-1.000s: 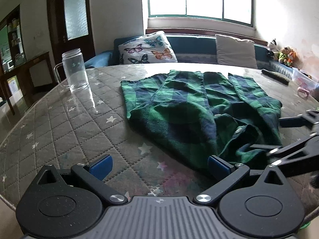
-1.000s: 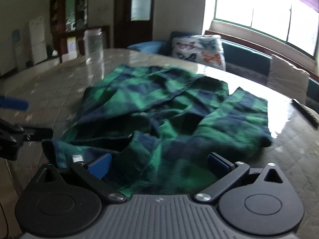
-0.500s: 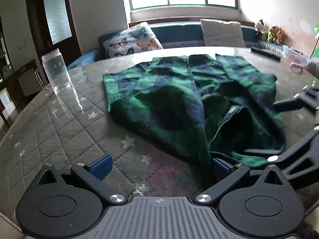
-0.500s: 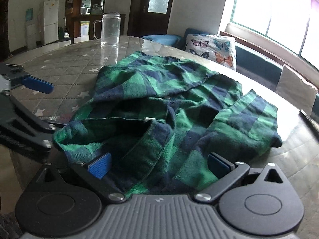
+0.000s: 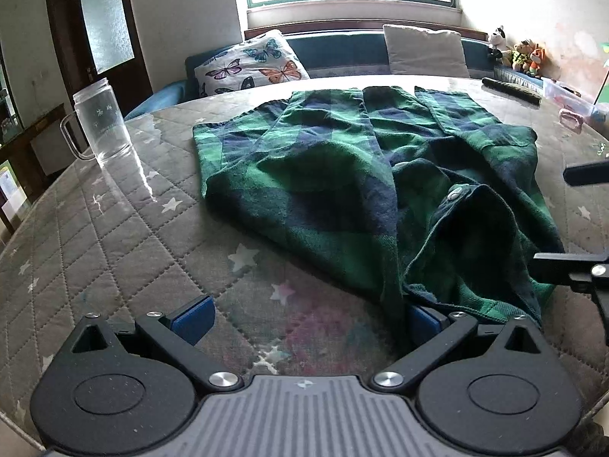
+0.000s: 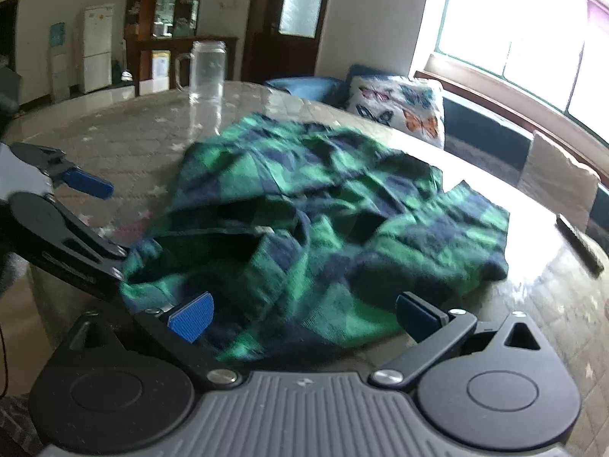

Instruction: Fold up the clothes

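Note:
A green and navy plaid shirt (image 5: pixel 342 175) lies crumpled on the round quilted table (image 5: pixel 114 251). Its collar with a button faces the near right. My left gripper (image 5: pixel 308 318) is open at the table's near edge. Its right pad (image 5: pixel 422 320) sits against the shirt's near hem and its left pad is over bare table. In the right wrist view, which is blurred, my right gripper (image 6: pixel 304 320) is open with the shirt (image 6: pixel 342 221) lying between its pads. Each gripper shows in the other's view: the right gripper (image 5: pixel 552 217) at the shirt's right side, the left gripper (image 6: pixel 102 224) at its left.
A glass mug (image 5: pixel 101 122) stands on the table at the far left of the shirt. A black remote (image 5: pixel 512 89) and a pink object (image 5: pixel 571 118) lie at the far right rim. Beyond the table is a sofa with a butterfly pillow (image 5: pixel 253 64).
Both grippers stayed open. The left one has drawn closer to the shirt's near hem. The right one has swung and risen slightly, and its view is now blurred by motion.

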